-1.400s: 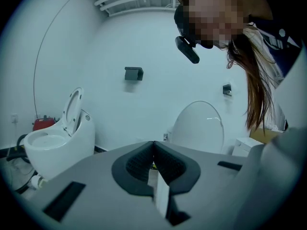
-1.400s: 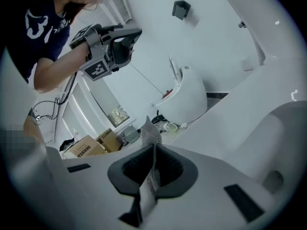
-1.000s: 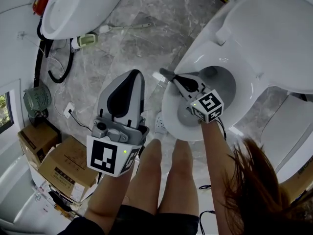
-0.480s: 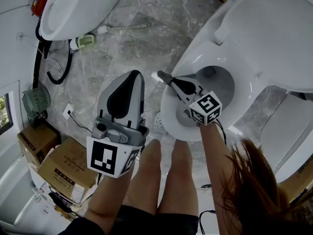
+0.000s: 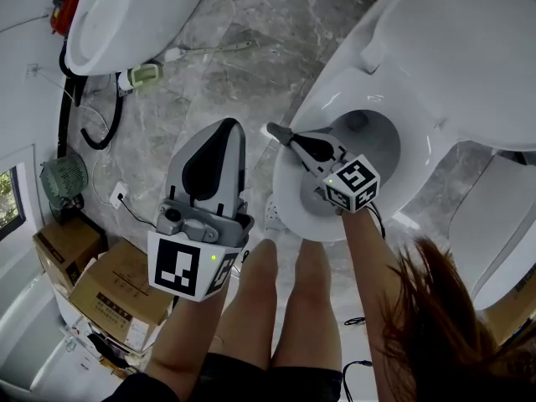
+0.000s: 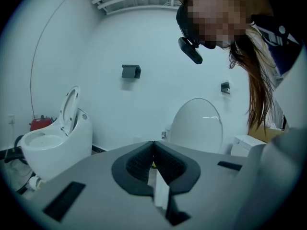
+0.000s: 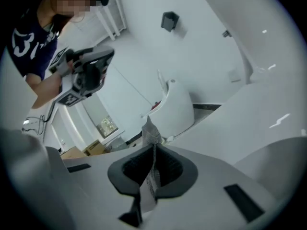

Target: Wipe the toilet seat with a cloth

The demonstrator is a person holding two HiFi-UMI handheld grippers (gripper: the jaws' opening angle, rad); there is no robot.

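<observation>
A white toilet stands at the right with its seat (image 5: 333,107) down around the bowl and its lid (image 5: 469,48) raised. My right gripper (image 5: 279,132) reaches over the seat's front left edge and is shut on a small grey-white cloth (image 5: 268,129). In the right gripper view the cloth (image 7: 151,131) sticks up from the closed jaws (image 7: 152,146) and also hangs below them. My left gripper (image 5: 229,129) hovers over the floor left of the toilet. It is shut (image 6: 153,143), with nothing visibly held.
A second white toilet (image 5: 126,15) stands at the top left, with a green-headed brush (image 5: 144,74) and a black hose (image 5: 94,131) beside it. A small fan (image 5: 63,177) and cardboard boxes (image 5: 109,296) sit at the left. The person's legs (image 5: 285,300) stand in front of the bowl.
My right gripper and the cloth have edged slightly left along the seat's front edge. The left gripper has stayed put.
</observation>
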